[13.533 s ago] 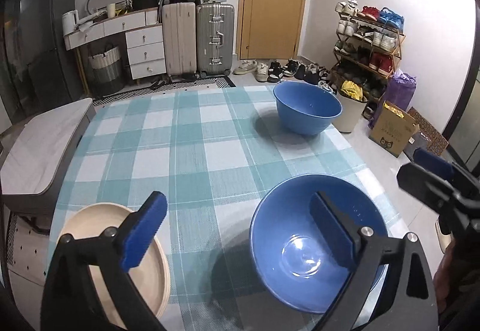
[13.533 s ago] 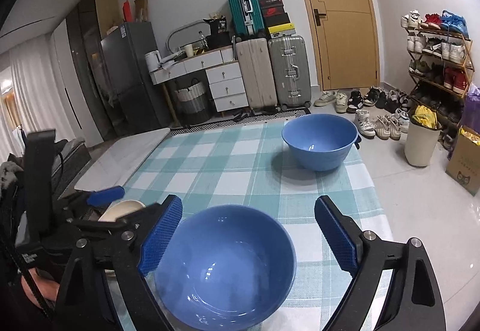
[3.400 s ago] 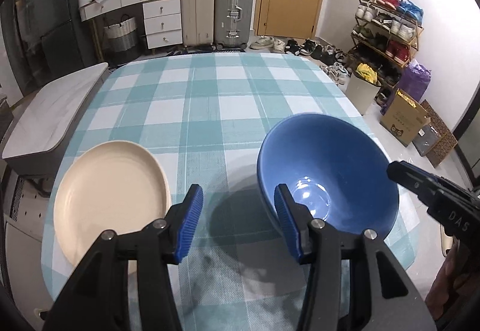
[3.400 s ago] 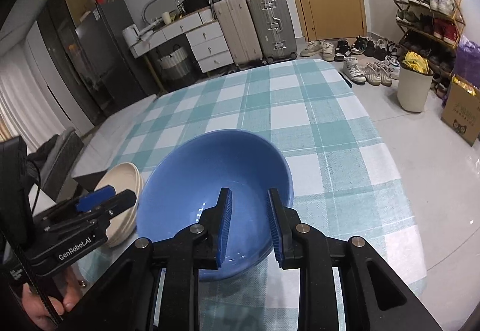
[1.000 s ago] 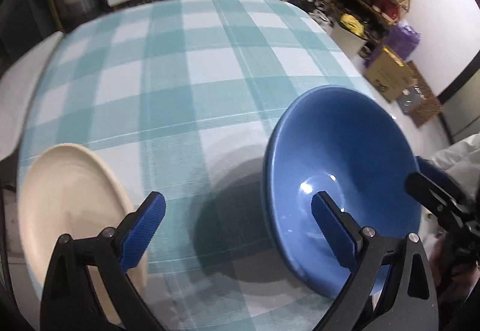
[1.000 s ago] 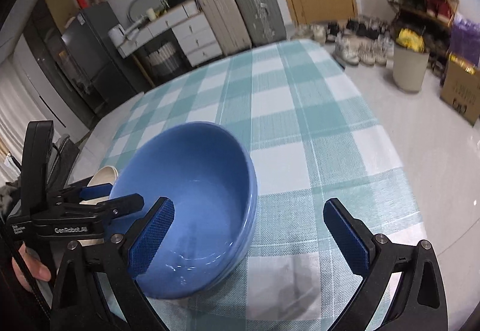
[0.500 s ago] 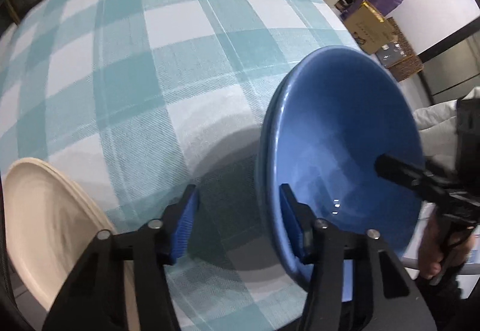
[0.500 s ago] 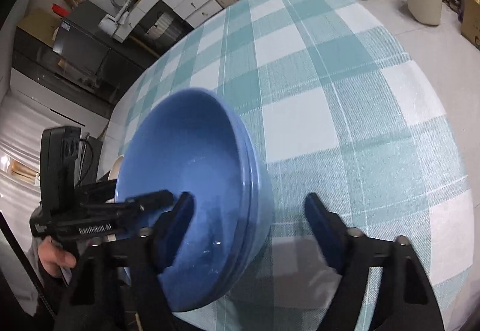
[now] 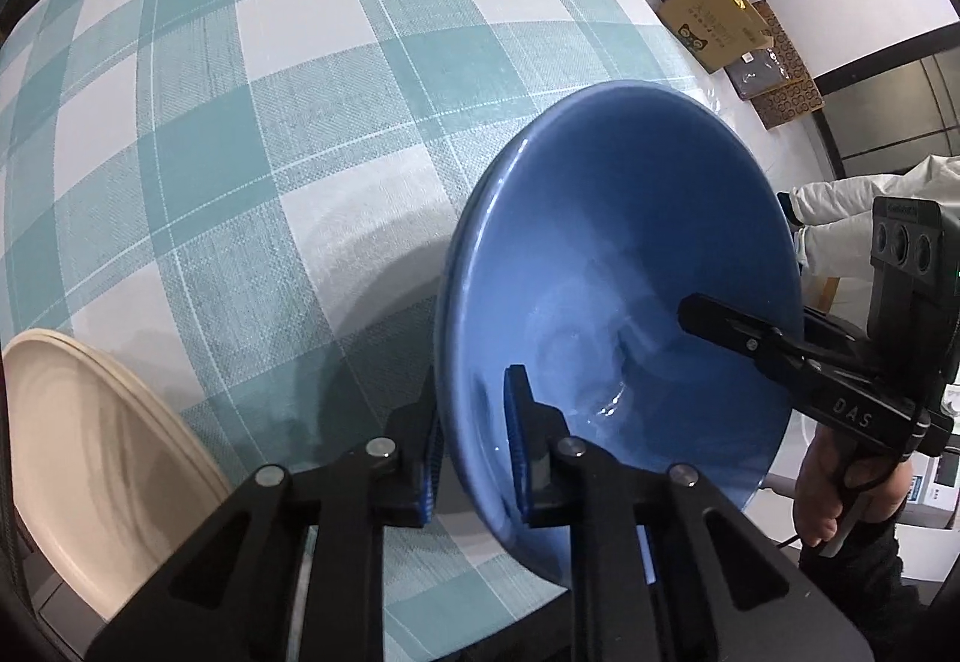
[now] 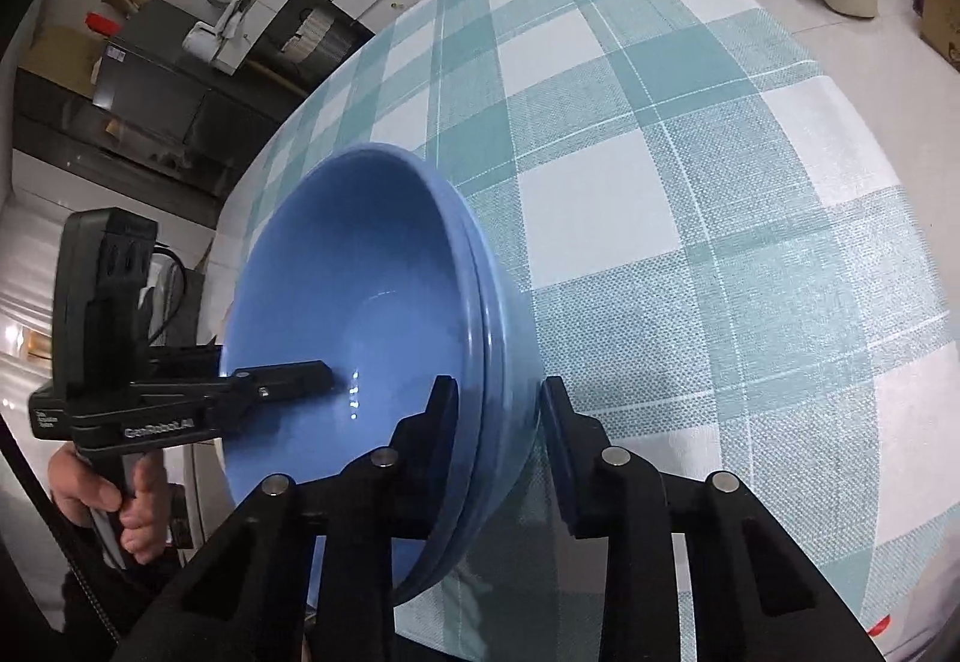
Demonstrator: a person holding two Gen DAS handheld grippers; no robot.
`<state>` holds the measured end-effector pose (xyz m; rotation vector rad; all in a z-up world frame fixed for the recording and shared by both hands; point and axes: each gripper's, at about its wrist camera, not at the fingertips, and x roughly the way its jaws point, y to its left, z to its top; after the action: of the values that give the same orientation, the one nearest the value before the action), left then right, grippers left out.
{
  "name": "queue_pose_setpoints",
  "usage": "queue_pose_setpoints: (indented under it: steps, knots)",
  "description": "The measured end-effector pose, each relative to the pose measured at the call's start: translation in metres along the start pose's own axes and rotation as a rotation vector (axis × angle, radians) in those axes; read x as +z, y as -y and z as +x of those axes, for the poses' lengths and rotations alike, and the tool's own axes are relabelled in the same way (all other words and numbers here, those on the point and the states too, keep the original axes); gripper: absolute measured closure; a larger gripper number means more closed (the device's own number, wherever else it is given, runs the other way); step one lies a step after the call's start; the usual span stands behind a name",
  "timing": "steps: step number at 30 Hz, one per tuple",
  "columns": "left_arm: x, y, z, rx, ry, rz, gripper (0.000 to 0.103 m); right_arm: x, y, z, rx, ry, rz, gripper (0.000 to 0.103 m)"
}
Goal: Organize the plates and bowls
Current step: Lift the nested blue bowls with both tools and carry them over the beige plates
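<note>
Two nested blue bowls (image 9: 600, 254) sit near the tabletop (image 9: 252, 80) front edge. Left gripper (image 9: 474, 440) and right gripper (image 10: 498, 422), jaws just closing, pinch opposite rims. Cream plates (image 9: 90, 446) sit at the front-left corner.

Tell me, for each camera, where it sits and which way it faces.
Left wrist: sits on the left gripper, looking steeply down at the nested glossy blue bowls, the cream plates and the teal checked tablecloth; the right gripper and its hand show.
Right wrist: sits on the right gripper, facing down at the bowls' opposite rim; the left gripper and its hand show.
Shared: the bowls, the tablecloth, both grippers clamped on the rim.
</note>
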<state>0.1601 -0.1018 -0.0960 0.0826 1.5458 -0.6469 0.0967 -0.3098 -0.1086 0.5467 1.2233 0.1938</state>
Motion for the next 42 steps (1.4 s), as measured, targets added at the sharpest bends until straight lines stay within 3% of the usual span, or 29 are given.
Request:
queue_pose_setpoints:
  steps: [6,12,19,25,42]
  knots:
    - [-0.004,0.002,-0.002,0.019,-0.015,0.012,0.086,0.003,-0.002,0.001,-0.031,-0.016,-0.002,0.081]
    - [0.000,0.009,0.004,0.067,-0.034,0.035,0.086,0.018,-0.024,0.010,-0.177,-0.108,-0.126,0.088]
    - [0.000,0.008,0.007,0.056,-0.042,0.010,0.086,0.028,-0.048,0.022,-0.355,-0.187,-0.281,0.091]
    - [0.000,0.008,-0.002,0.035,-0.049,0.004,0.086,0.035,-0.055,0.022,-0.424,-0.190,-0.327,0.091]
    - [-0.003,0.002,-0.011,0.027,-0.036,-0.029,0.087,0.045,-0.061,0.021,-0.429,-0.236,-0.291,0.092]
